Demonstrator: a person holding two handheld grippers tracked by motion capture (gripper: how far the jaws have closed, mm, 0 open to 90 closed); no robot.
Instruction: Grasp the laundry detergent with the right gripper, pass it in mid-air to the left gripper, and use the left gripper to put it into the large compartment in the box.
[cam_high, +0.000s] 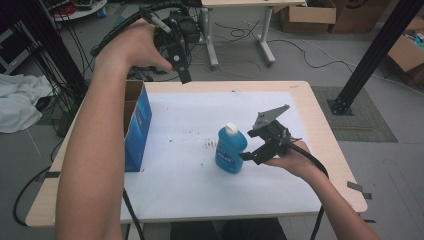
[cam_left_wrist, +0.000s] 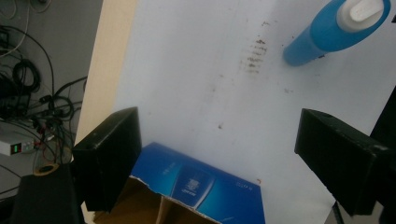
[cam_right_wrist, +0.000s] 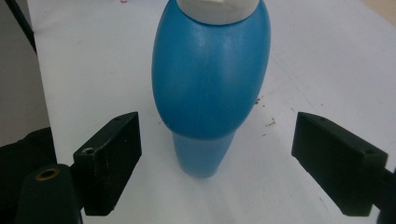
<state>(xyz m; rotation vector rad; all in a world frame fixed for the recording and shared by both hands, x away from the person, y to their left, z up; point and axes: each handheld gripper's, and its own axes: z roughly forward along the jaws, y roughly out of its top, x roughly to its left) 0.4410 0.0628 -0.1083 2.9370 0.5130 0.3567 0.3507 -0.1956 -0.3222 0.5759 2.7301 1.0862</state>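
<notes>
Blue bottle (cam_high: 230, 150) stands upright right in front of the right gripper (cam_high: 248, 156), jaws spread wide either side, while the left gripper (cam_high: 181, 65) hovers open over the box (cam_high: 136, 125).

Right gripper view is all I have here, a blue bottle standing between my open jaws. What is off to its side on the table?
Observer: An open blue box stands at the table's left edge, apart from the blue bottle.
Operator: Where is the left gripper?
Observer: The left gripper is held high above the far left of the table, jaws apart, with nothing between them.
Operator: Is the bottle capped?
Observer: Yes, the left gripper view shows a white cap closed on top.
Operator: Is my right gripper touching the bottle?
Observer: From the high view, the right gripper sits right beside it; I cannot tell contact.
</notes>
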